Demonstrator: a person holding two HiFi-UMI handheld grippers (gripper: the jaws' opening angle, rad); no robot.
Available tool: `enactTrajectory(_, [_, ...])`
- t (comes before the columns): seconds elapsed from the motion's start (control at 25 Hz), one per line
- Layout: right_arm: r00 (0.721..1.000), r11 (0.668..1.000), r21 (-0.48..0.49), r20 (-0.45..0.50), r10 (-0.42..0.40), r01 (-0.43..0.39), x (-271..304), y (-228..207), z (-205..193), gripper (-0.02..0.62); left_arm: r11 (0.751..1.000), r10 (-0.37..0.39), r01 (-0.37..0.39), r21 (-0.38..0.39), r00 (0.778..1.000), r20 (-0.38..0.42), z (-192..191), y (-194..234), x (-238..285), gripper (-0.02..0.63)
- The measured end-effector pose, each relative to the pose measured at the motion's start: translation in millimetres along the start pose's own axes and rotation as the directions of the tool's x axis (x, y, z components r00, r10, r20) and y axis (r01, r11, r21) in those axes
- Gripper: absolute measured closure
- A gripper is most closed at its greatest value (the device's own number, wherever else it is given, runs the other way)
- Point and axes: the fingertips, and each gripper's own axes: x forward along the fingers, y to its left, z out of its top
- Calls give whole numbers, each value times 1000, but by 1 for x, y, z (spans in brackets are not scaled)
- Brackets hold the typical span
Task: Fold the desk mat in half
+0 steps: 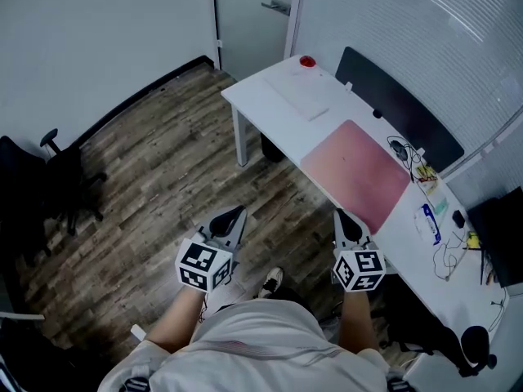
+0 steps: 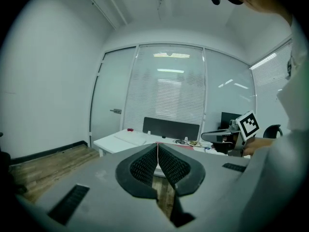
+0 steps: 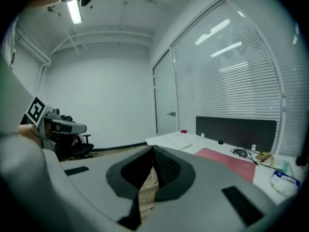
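Presently on record: one pink desk mat (image 1: 357,172), lying flat and unfolded on a white tabletop (image 1: 270,96), set toward the tabletop's near long edge, with bare white surface beyond it on the door side; one small red object (image 1: 307,61) at the far corner of the tabletop, well apart from the mat; one flat white pad (image 1: 301,95) between that object and the mat; one dark upright panel (image 1: 400,109) along the tabletop's window side; a tangle of cables (image 1: 402,149) just beside the mat's panel-side corner, with small coloured oddments further along that cannot be told apart; one left claw (image 1: 235,213), jaws pressed together with nothing between them, held over the wooden floor (image 1: 147,194) and well short of the tabletop; one right claw (image 1: 344,214), jaws likewise pressed together and empty, held near the tabletop's near edge, close to the mat's nearest corner but not touching it; one black office chair (image 1: 65,178) by the wall at the left; one door with a lever handle (image 1: 278,6) beyond the tabletop; one white shoe (image 1: 272,282) on the floor between the two claws
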Motion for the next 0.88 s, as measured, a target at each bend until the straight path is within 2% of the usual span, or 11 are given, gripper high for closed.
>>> enactTrajectory(0.12, [1000,999,30,7,-20,20,26,-41,6,543,999,-18,18,44,1000,-5,15,1,48,591])
enactTrajectory(0.36, [998,995,73,-6,-60,61,66,-113,5,543,998,-44,45,42,998,-38,26,4,130,591])
enactTrajectory(0.68, [982,973,135,-64,-180,187,83,-163,-8,543,982,-177,181,53,981,-85,34,6,209,591])
enactTrajectory(0.88, [944,936,149,-130,-302,320,95,-177,-16,544,951,-301,306,37,947,-112,33,26,254,591])
